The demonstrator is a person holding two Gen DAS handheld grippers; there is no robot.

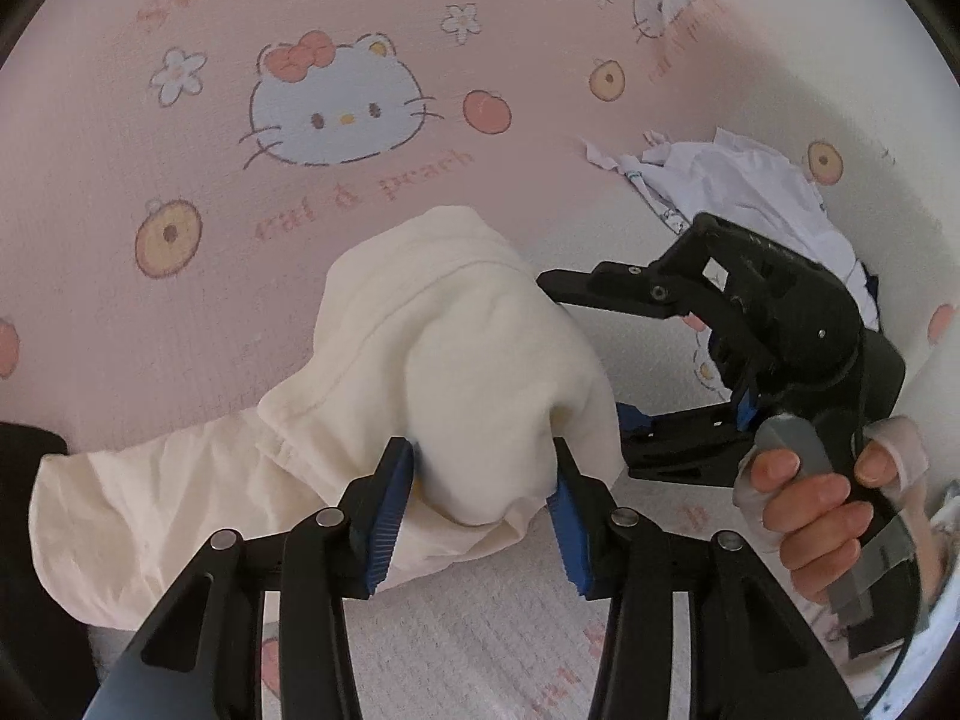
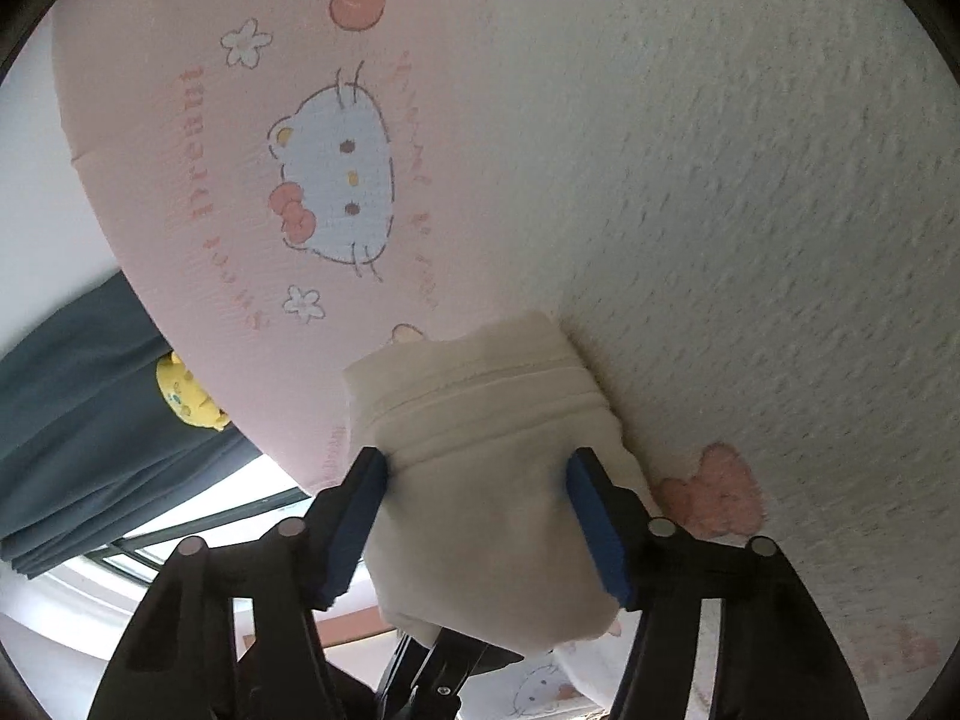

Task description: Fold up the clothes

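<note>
1. A cream garment (image 1: 384,372) lies bunched on a bed covered by a pink sheet (image 1: 120,120) printed with a cartoon cat face, flowers, peaches and lettering.
2. The left claw (image 1: 480,504) points down at the cloth, and its two blue pads (image 1: 390,516) press into either side of a raised fold, so it is clenched on the cream garment.
3. In the left wrist view the right claw (image 1: 600,360) reaches in from the right edge, with one black finger above the fold and the other below it; a hand (image 1: 822,510) grips its handle.
4. In the right wrist view the right claw (image 2: 480,516) holds a thick rolled bundle of the same cream garment (image 2: 480,462) between its blue pads (image 2: 594,516), both touching the cloth, so it too is grasping the garment.
5. A white textured blanket (image 2: 750,180) lies beside the pink sheet and just next to the bundle.
6. A heap of white clothes (image 1: 738,180) sits near the right claw, farther back on the bed.
7. A dark grey curtain (image 2: 78,408) and a yellow plush toy (image 2: 186,396) show beyond the bed edge.
</note>
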